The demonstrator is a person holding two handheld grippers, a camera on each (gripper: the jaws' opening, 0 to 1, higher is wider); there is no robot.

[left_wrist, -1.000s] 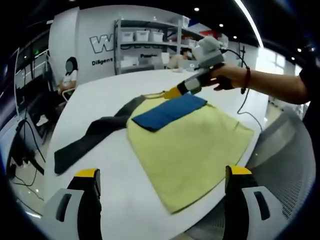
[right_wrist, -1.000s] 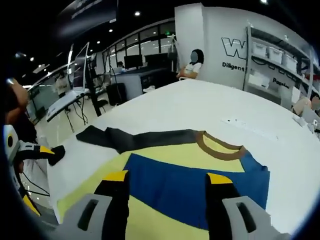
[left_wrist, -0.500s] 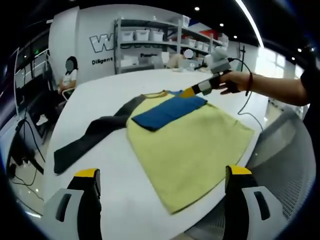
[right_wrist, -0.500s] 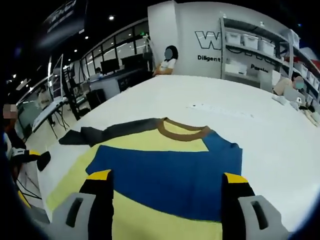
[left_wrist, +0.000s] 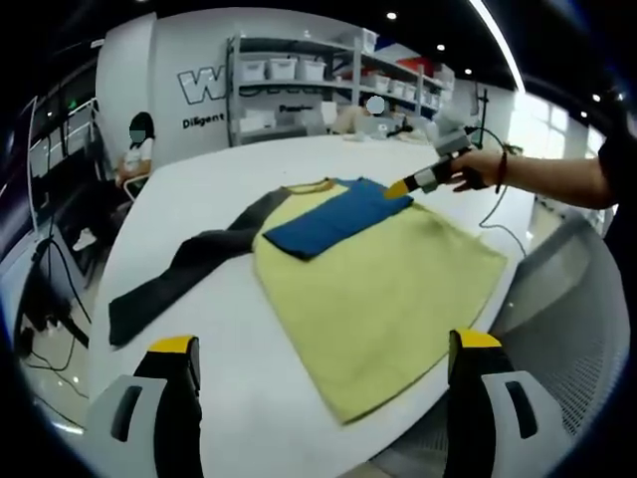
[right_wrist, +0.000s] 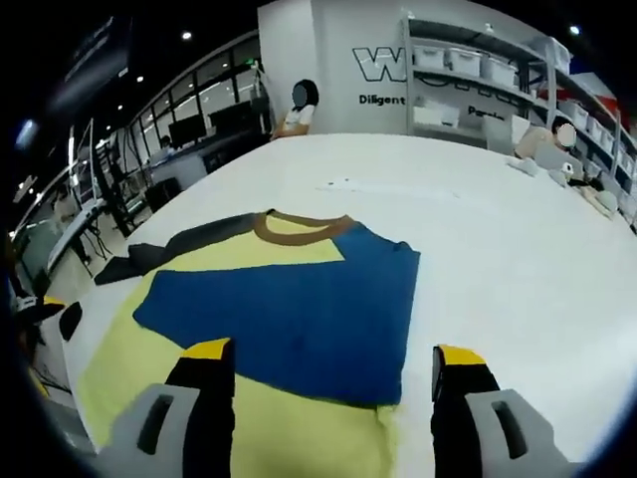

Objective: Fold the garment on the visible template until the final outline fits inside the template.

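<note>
Garment [left_wrist: 383,289] lies flat on the white surface [left_wrist: 199,189], hem at its near edge, blue sleeve folded in, dark sleeve [left_wrist: 179,274] spread out. Both grippers' fingers wide, empty. Soft, light, limp; I judge the dark cuff the best hold.

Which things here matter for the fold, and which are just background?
For the job:
- shirt, yellow, blue sleeve folded across it
- dark sleeve, spread out on the table
- left gripper, open
- right gripper, open

Background:
- shelves with bins
- seated person
- cable on the table
</note>
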